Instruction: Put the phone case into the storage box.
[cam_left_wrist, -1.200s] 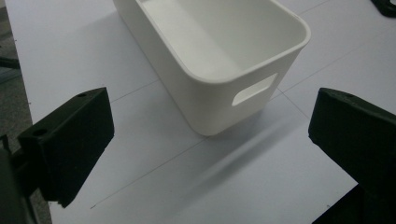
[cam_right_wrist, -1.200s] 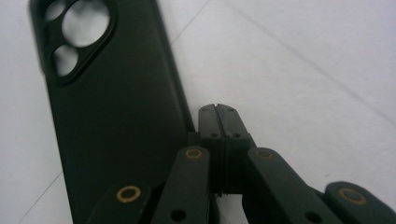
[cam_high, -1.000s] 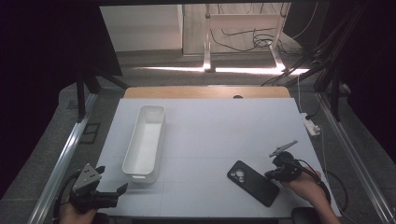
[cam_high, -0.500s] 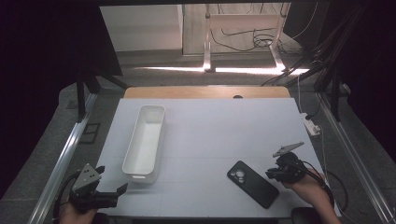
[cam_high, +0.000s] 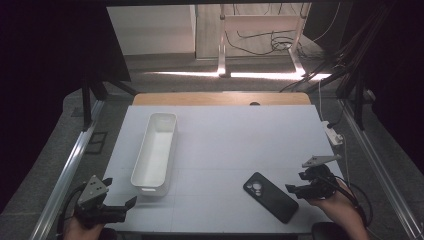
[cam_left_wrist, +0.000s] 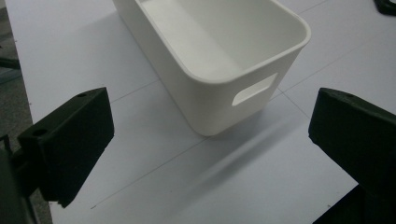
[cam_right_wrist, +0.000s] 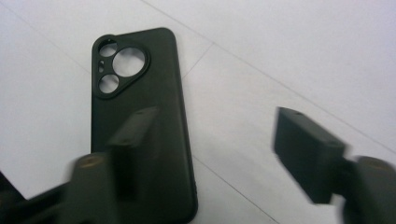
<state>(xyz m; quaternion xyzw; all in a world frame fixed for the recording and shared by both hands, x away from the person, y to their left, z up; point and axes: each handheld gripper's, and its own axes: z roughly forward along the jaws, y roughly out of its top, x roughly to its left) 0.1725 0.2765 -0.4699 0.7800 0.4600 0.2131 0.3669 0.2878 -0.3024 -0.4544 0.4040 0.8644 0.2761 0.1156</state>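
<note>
Now the black phone case (cam_high: 270, 196) lies flat, camera cutout up, on the white desk (cam_high: 240, 145), well to the right of the white bin (cam_high: 155, 151). Just right of the case, the right gripper (cam_high: 295, 189) has just been opening its jaws, with nothing between them, probably to straddle the case. Near the bin's near end, the left gripper (cam_high: 127, 207) waits, jaws wide and empty.

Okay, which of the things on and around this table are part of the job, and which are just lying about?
Part of the job:
- black phone case, flat on the table
- right gripper, open beside it, jaws just opened
- white bin, empty
- left gripper, open near the bin

Lying about:
- white power strip at the table's right edge
- cables on the floor beyond
</note>
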